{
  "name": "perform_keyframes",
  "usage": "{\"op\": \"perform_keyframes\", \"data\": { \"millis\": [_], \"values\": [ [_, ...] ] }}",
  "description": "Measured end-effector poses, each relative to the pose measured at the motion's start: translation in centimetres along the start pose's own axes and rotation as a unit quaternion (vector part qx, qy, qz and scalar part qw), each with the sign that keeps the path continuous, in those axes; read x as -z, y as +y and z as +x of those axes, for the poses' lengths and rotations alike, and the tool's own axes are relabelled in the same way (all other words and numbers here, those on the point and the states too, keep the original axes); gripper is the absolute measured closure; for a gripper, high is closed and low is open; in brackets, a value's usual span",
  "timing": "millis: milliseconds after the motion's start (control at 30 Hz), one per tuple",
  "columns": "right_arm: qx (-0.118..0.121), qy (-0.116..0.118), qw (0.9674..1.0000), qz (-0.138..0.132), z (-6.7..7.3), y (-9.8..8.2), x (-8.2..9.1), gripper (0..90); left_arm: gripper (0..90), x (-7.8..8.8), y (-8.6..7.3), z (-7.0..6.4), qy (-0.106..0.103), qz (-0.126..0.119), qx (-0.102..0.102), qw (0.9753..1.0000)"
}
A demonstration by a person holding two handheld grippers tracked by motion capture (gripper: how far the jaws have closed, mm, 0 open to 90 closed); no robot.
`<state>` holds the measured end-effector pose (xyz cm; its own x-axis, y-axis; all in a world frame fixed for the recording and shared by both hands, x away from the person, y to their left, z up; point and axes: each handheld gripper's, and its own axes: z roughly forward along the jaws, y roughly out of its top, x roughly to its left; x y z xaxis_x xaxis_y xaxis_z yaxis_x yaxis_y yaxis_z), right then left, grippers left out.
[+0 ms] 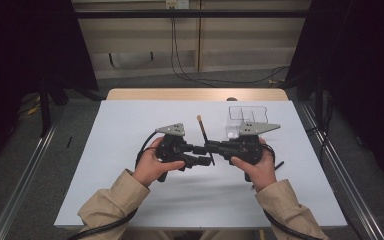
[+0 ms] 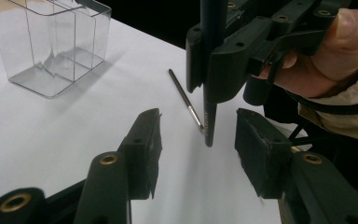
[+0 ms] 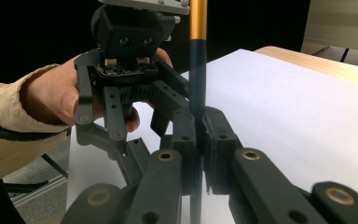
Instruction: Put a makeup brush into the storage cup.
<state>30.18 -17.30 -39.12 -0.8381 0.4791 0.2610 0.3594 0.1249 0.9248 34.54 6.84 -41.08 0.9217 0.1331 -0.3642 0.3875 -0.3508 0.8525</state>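
Two grippers meet at the middle of the white table, and we judge the coming move to be a handover of the brush from our right to our left. Our right gripper is clamped shut on the brush, its pads squeezed flat against the dark shaft. The brush stands nearly upright in that grip: the orange end points to 12 o'clock in the right gripper view, and the dark lower end hangs to 6 o'clock in the left gripper view, just above the table.

Our left gripper is parted, its pads on either side of that lower end without touching it. The shaft sits nearer the 3 o'clock pad than the 9 o'clock pad, and a little beyond both. So the long axis runs across the line of closing, which suits a pinch.

A second, thinner brush lies flat on the table behind, running from 11 to 5 o'clock. The clear box stands at 1 o'clock from the grippers in the high view, closer to our right hand than to our left hand.
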Motion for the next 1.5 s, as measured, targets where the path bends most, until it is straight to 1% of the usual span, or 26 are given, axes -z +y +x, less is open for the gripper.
{"op": "perform_keyframes", "data": {
  "millis": [200, 333, 433, 467, 533, 700, 767, 933, 1200, 1367, 1500],
  "values": [
    [-0.001, 0.001, 1.0000, -0.004, 0.08, 0.11, -0.11, 84.4, 58.0, -0.17, -0.12, 0.05, -0.004, 0.000, 0.008, 1.0000],
    [-0.003, 0.001, 1.0000, -0.008, 0.04, 0.07, -0.15, 84.4, 62.7, -0.29, -0.16, 0.07, -0.004, -0.002, 0.009, 0.9999],
    [-0.005, 0.003, 0.9999, -0.010, 0.07, 0.03, -0.19, 84.4, 67.2, -0.38, -0.16, 0.13, -0.005, -0.004, 0.011, 0.9999],
    [-0.005, 0.003, 0.9999, -0.010, 0.08, 0.02, -0.20, 84.4, 69.9, -0.43, -0.17, 0.13, -0.006, -0.003, 0.013, 0.9999],
    [-0.007, 0.004, 0.9999, -0.011, 0.06, 0.01, -0.19, 84.4, 73.1, -0.54, -0.20, 0.10, -0.008, -0.001, 0.018, 0.9998],
    [-0.008, 0.001, 0.9999, -0.012, -0.03, -0.07, -0.10, 84.4, 81.5, -0.57, -0.10, 0.01, -0.012, 0.004, 0.012, 0.9998],
    [-0.010, 0.000, 0.9999, -0.013, -0.10, -0.13, -0.03, 84.4, 84.6, -0.62, -0.09, -0.03, -0.013, 0.003, 0.014, 0.9998],
    [-0.015, 0.000, 0.9998, -0.017, -0.25, -0.22, 0.16, 84.4, 85.1, -0.63, -0.05, -0.02, -0.011, 0.004, 0.013, 0.9998],
    [-0.021, 0.002, 0.9996, -0.018, -0.41, -0.35, 0.40, 84.4, 85.2, -0.30, -0.10, 0.06, -0.005, 0.011, 0.002, 0.9999],
    [-0.027, 0.005, 0.9994, -0.022, -0.45, -0.44, 0.41, 84.4, 84.1, -0.11, -0.15, 0.03, -0.006, 0.008, 0.004, 0.9999],
    [-0.028, 0.004, 0.9993, -0.025, -0.50, -0.45, 0.45, 84.4, 74.1, 0.06, -0.26, 0.00, -0.008, 0.005, 0.001, 1.0000]
  ]
}}
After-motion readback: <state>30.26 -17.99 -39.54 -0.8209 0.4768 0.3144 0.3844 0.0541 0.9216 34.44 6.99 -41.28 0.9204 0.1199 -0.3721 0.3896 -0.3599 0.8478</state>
